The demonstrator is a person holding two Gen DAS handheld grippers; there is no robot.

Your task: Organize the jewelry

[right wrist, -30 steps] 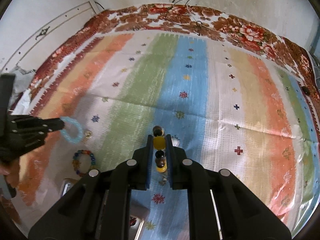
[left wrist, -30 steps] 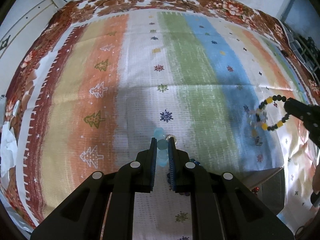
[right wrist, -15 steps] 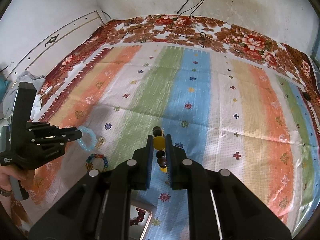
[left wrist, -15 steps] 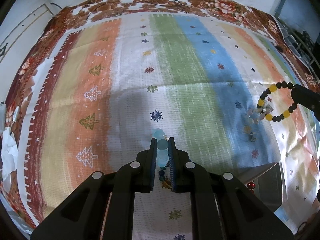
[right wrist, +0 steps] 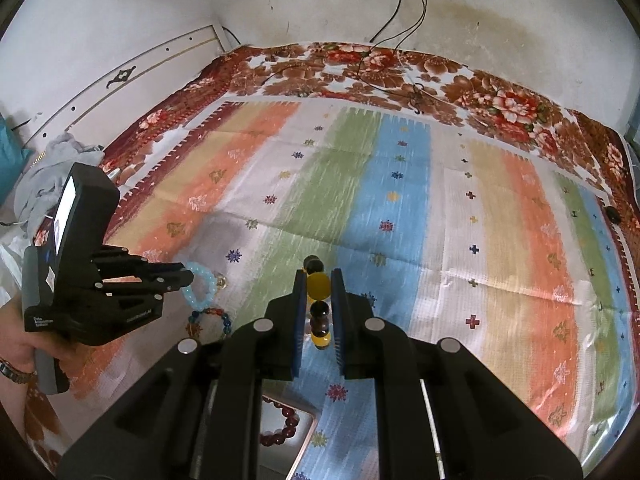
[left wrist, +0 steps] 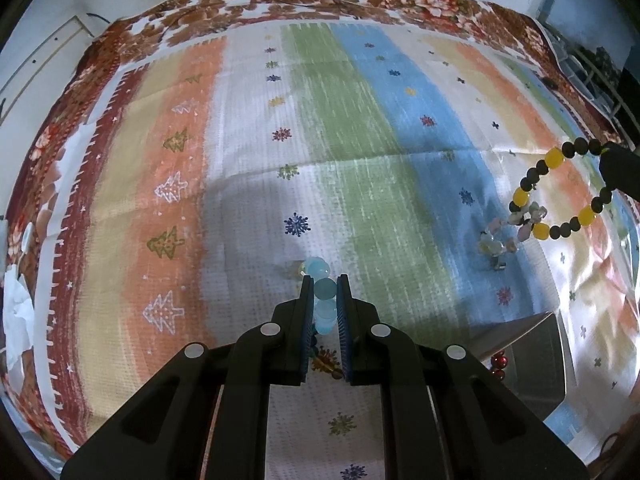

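Both grippers have risen from the striped cloth [right wrist: 400, 208] — more wall and socket now fill the top of the right wrist view. There the left gripper [right wrist: 188, 280] with its pale blue bracelet [right wrist: 200, 288] climbed from lower left toward mid-left, uncovering the multicoloured bracelet [right wrist: 210, 320].

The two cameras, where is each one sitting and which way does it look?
Left wrist: sits on the left claw, looking along its fingers at the striped cloth; the claw pinches a pale blue bead bracelet.
Right wrist: sits on the right claw, which pinches a yellow-and-black bead bracelet.
Shared: each view shows the other claw and both bracelets.
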